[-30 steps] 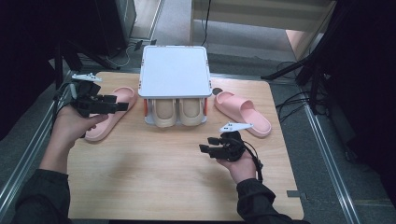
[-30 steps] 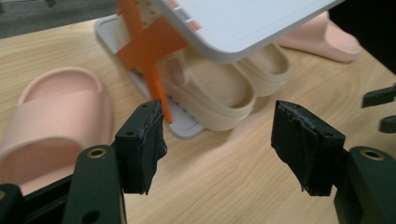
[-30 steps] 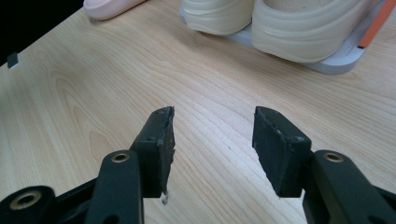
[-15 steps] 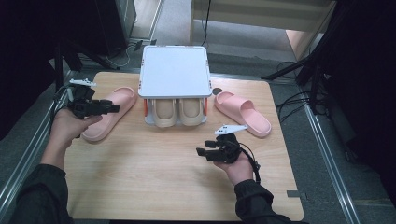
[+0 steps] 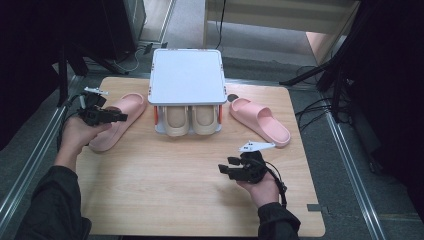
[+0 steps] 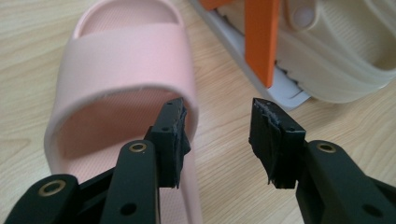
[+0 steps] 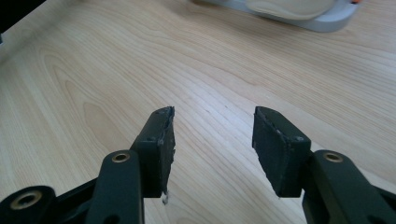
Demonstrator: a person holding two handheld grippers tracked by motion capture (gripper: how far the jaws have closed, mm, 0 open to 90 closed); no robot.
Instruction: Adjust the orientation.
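Observation:
A pink slipper (image 5: 120, 125) lies left of the rack, and its mate (image 5: 260, 121) lies to the rack's right. My left gripper (image 5: 122, 118) is low over the left slipper, and its jaws have just been closing. In the left gripper view, the left gripper (image 6: 217, 135) straddles the pink slipper (image 6: 126, 70) at its side wall. One pad is inside under the strap and the other is outside over the wood, with a gap still showing. My right gripper (image 5: 226, 169) hovers open over bare table; nothing lies between the right gripper (image 7: 212, 140) fingers.
A small shoe rack with a white top (image 5: 186, 75) stands at the back middle, with a beige pair of slippers (image 5: 192, 120) on its lower shelf. Its orange post (image 6: 261, 42) and grey base are close to the right of the left gripper. The wooden table (image 5: 165, 200) ends at metal rails.
The left gripper sank onto the left slipper's side and its jaws narrowed. The right hand drifted slightly toward the person, with its jaws unchanged.

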